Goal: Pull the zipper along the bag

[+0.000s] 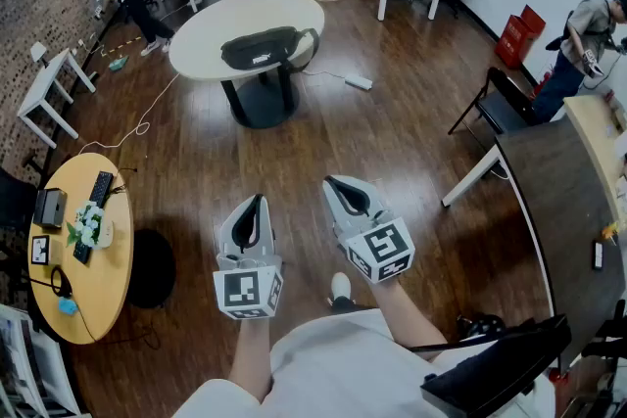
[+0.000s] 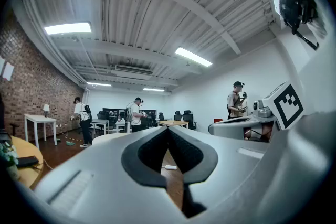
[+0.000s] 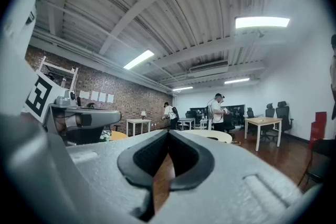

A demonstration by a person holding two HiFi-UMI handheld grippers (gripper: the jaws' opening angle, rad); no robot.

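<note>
Bag (image 1: 266, 47), black, soft and probably light, lies on the round white table (image 1: 201, 29) at twelve o'clock, well apart from the left gripper (image 1: 260, 200) and right gripper (image 1: 332, 180), both pressed together empty; its zipper pull, too small to see, likely suits a pinch.

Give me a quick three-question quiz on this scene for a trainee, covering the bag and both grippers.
1. True or false: the black fabric bag lies on the white oval table.
2. Multiple choice: the left gripper is A) shut on the bag, B) shut with nothing between its jaws, C) wide open.
3. Fill in the blank: the right gripper is ___ the bag (touching / well apart from).

Key: 1 true; 2 B; 3 well apart from.
</note>
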